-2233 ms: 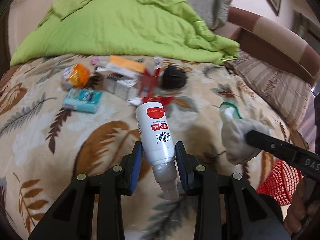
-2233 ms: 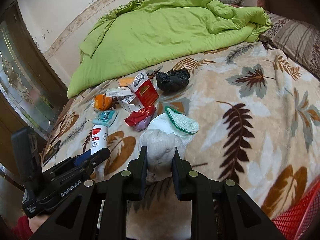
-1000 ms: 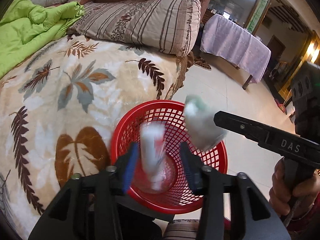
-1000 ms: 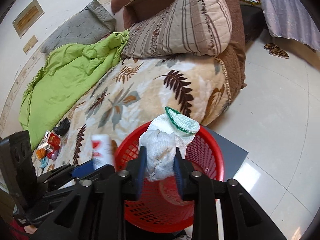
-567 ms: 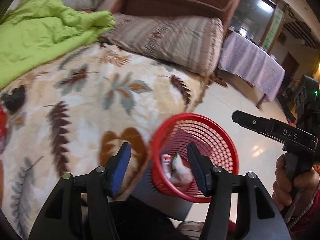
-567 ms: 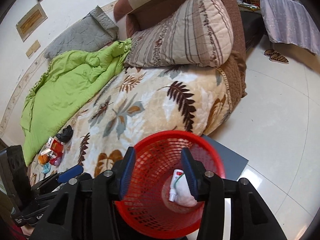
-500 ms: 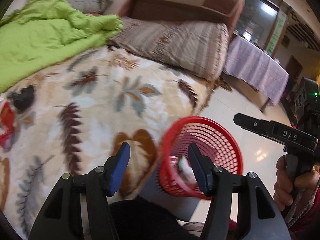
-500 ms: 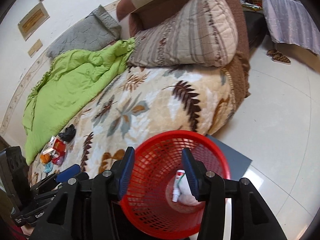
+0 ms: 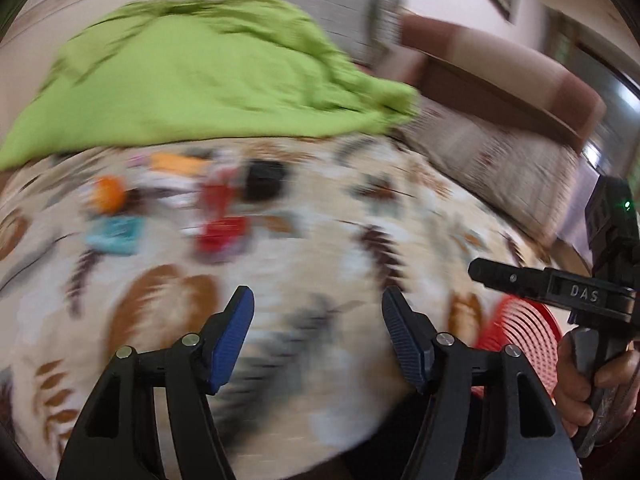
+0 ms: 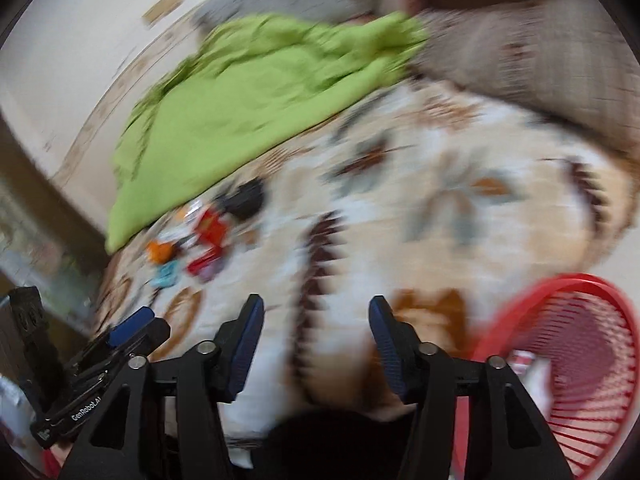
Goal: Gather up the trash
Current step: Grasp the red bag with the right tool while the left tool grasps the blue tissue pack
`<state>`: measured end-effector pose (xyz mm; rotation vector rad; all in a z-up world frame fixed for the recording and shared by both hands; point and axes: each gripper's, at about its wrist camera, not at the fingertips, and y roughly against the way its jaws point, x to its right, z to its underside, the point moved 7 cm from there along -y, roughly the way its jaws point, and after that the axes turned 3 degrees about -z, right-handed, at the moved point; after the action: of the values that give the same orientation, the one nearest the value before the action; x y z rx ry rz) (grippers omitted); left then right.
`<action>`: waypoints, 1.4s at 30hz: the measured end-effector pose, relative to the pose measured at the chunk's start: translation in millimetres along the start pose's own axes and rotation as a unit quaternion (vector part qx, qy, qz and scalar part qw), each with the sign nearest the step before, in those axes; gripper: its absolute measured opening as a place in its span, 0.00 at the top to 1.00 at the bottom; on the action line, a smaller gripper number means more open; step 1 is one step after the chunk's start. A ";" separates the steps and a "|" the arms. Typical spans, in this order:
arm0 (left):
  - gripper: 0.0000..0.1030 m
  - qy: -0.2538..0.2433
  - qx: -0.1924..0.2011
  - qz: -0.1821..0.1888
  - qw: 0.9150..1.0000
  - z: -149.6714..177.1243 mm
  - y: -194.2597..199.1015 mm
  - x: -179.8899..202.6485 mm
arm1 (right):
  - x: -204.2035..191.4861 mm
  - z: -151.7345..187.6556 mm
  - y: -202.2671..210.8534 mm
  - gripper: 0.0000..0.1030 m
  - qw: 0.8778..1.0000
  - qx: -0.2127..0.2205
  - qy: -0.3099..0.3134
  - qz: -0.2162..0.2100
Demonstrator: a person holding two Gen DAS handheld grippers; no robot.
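Both the left gripper (image 9: 316, 336) and the right gripper (image 10: 316, 344) point empty at the leaf-patterned blanket (image 9: 320, 240), jaws opening, because the blurred heap of bright wrappers and boxes (image 9: 168, 204) awaits collection, well apart from the red mesh basket (image 10: 580, 360).

Bright, even light; heavy motion blur, fisheye-dark edges.

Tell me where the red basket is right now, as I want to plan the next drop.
The red basket stands off the bed's edge, low at the right of both wrist views, beside the leaf-patterned blanket and just right of the right gripper.
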<state>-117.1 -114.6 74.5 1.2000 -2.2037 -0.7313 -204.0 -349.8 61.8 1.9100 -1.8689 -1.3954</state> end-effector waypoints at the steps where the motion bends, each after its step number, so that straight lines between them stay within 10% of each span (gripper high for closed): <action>1: 0.35 0.016 0.005 -0.016 1.000 -2.1 3.1 -23.3 | -16.1 -1.5 -17.9 0.40 1.000 -0.015 0.007 -0.011; 11: 0.34 0.121 0.024 -0.124 0.985 -10.8 12.2 -192.4 | -132.9 -14.8 -166.8 0.27 0.993 -0.093 0.042 -0.058; 18: 0.33 0.134 -0.002 -0.118 0.984 -19.7 -25.9 -244.8 | -134.3 -16.6 -254.6 0.29 0.991 -0.133 0.018 -0.014; 20: 0.33 0.128 -0.009 -0.107 0.986 -24.7 -39.8 -246.2 | -134.7 -13.7 -268.1 0.33 0.990 -0.140 0.008 -0.021; 22: 0.33 0.129 -0.015 -0.102 0.986 -31.6 -61.8 -252.3 | -140.9 -14.8 -269.0 0.58 0.991 -0.128 0.023 -0.036; 31: 0.36 0.147 -0.039 -0.037 0.988 -43.1 -129.5 -243.8 | -138.1 -4.6 -216.6 0.61 0.991 -0.098 0.063 -0.072; 37: 0.44 0.068 -0.096 0.088 0.989 -12.0 -113.8 -162.4 | -109.2 -3.5 -187.7 0.61 0.993 -0.076 0.052 -0.077; 42: 0.28 0.009 -0.061 0.031 0.998 -18.6 -92.0 -148.6 | -96.9 -10.9 -170.9 0.61 0.995 -0.043 0.056 -0.070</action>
<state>18.7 -32.7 -1.5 1.0692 -2.1388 -0.8140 -54.4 -235.0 5.6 2.0649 -1.6274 -1.3524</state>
